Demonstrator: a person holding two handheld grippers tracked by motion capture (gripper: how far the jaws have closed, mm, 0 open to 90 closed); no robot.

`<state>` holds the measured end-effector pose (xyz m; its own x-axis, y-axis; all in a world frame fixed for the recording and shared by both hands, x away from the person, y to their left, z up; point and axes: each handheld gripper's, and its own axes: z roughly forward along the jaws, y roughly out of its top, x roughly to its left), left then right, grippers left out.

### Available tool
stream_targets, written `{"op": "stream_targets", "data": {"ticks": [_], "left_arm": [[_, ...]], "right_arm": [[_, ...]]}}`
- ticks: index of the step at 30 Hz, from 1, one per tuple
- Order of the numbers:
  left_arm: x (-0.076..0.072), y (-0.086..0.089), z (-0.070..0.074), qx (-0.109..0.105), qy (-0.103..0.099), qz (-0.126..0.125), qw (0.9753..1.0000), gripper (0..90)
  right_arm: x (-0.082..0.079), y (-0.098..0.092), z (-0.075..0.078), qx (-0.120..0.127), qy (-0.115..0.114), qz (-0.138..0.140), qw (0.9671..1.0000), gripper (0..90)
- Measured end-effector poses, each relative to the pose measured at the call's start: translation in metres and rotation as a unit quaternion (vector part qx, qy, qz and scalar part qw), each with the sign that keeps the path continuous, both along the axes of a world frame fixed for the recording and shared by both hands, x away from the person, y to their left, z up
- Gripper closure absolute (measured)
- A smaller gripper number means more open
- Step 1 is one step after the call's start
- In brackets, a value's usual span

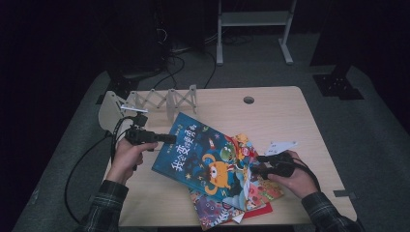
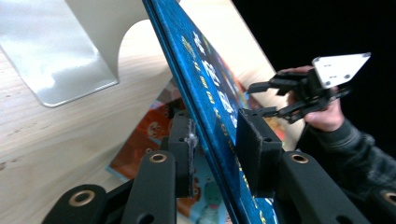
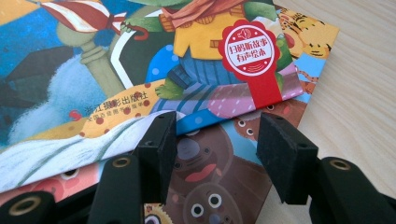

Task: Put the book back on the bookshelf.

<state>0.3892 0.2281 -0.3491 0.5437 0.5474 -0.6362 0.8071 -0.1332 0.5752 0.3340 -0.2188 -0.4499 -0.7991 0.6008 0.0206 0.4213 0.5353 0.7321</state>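
High view: your left gripper (image 1: 167, 138) has its jaws on either side of the blue book's (image 1: 205, 159) left edge; that corner is tilted up off the table (image 1: 290, 116). Flat glossy cover, thin hard board. It overlaps a fanned pile of picture books (image 1: 256, 193), count unclear. Your right gripper (image 1: 258, 164) hangs over the pile, jaws spread, gripping nothing.

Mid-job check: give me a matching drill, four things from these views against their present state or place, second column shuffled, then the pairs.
1. large blue picture book
2. left gripper
3. right gripper
4. pale wooden folding rack

A. jaws open over the stacked books
B. stands at the table's far left
C. tilted up off the pile
D. jaws closed on a book's edge

Pairs: 1-C, 2-D, 3-A, 4-B
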Motion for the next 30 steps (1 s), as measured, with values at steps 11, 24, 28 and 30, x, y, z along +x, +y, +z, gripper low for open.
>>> {"op": "stream_targets", "data": {"ticks": [11, 24, 28, 30], "left_arm": [[0.001, -0.010, 0.018, 0.006, -0.007, -0.021, 0.9997, 69.4], [0.003, -0.021, 0.013, 0.021, 0.004, -0.035, 0.9992, 66.1], [0.004, -0.019, 0.014, -0.007, 0.013, -0.035, 0.9993, 70.6], [0.004, -0.020, 0.015, -0.007, 0.011, -0.033, 0.9994, 71.0]], "right_arm": [[0.000, 0.000, 0.000, 0.002, 0.007, 0.001, 1.0000, 48.5], [0.000, 0.001, 0.001, 0.000, 0.005, 0.001, 1.0000, 47.9], [0.000, 0.000, 0.000, 0.000, 0.002, 0.000, 1.0000, 46.2], [0.000, 0.000, -0.001, 0.004, 0.003, -0.003, 1.0000, 45.2]]}}
